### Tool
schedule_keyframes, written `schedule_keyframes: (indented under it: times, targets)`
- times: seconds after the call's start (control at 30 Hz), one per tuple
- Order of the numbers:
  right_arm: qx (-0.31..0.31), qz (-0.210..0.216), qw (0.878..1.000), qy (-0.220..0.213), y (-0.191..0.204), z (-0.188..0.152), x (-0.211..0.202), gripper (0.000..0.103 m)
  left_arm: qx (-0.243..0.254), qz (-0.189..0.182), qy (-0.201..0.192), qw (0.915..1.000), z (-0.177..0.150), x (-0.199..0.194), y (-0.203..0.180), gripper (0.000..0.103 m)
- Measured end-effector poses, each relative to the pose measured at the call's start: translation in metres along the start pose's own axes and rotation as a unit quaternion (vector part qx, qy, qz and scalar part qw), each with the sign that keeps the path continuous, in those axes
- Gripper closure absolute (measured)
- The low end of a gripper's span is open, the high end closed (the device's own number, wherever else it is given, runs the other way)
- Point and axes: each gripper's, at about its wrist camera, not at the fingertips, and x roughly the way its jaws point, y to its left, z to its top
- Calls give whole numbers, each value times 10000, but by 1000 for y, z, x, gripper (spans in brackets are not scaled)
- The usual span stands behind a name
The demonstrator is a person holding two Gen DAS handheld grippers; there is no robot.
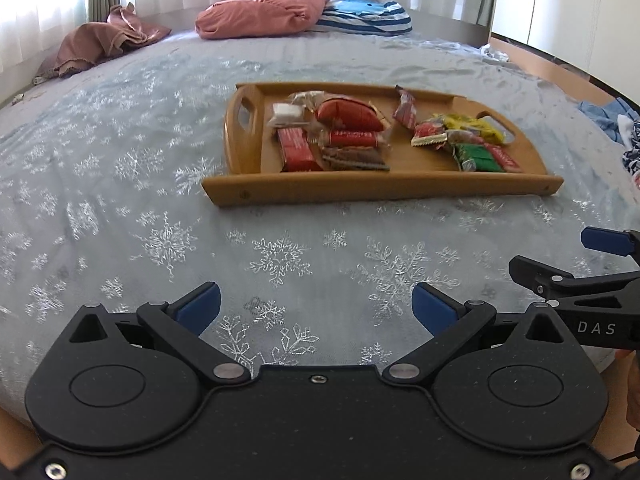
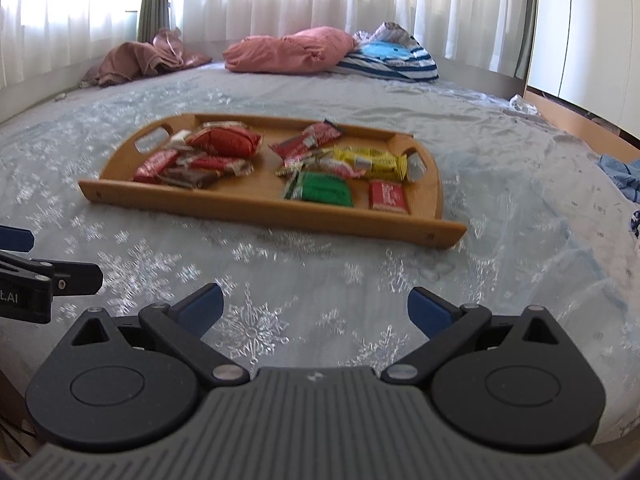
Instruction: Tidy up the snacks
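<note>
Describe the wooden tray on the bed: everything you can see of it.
The tray looks like light brown wood, oblong with rounded ends, a low raised rim and a cut-out handle at each end. It lies flat on the snowflake bedspread, beyond both tools and touched by neither. Wrapped snacks lie in two loose groups: mostly red and brown ones at its left end, and red, yellow and green ones at its right. A strip of bare wood shows between the groups.

Snacks (image 2: pixel 224 142) lie in a tray (image 2: pixel 256 204) on the bed (image 2: pixel 500 240).
</note>
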Motion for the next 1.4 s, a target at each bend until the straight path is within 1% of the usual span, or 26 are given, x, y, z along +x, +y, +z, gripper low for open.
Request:
schedule_keyframes:
  times: [0.1, 0.17, 0.33, 0.57, 0.87, 1.4]
  targets:
    - [39, -48, 10000, 66, -1, -3, 8, 0, 46, 140, -99, 9998, -3, 8, 0, 1]
    - [99, -89, 9998, 127, -2, -5, 15, 0, 88, 188, -84, 9997, -4, 13, -2, 1]
    - [342, -69, 9994, 74, -4, -7, 22, 0, 111, 159, -147, 9997, -4, 20, -3, 0]
    - [259, -77, 9996, 102, 0, -8, 30, 0, 121, 73, -158, 9998, -3, 28, -3, 0]
    - [203, -77, 9996, 176, 2, -8, 33, 0, 45, -6, -83, 10000, -1, 29, 2, 0]
    - [187, -56, 9996, 192, 2, -8, 34, 0, 60, 9, -4, 10000, -1, 29, 2, 0]
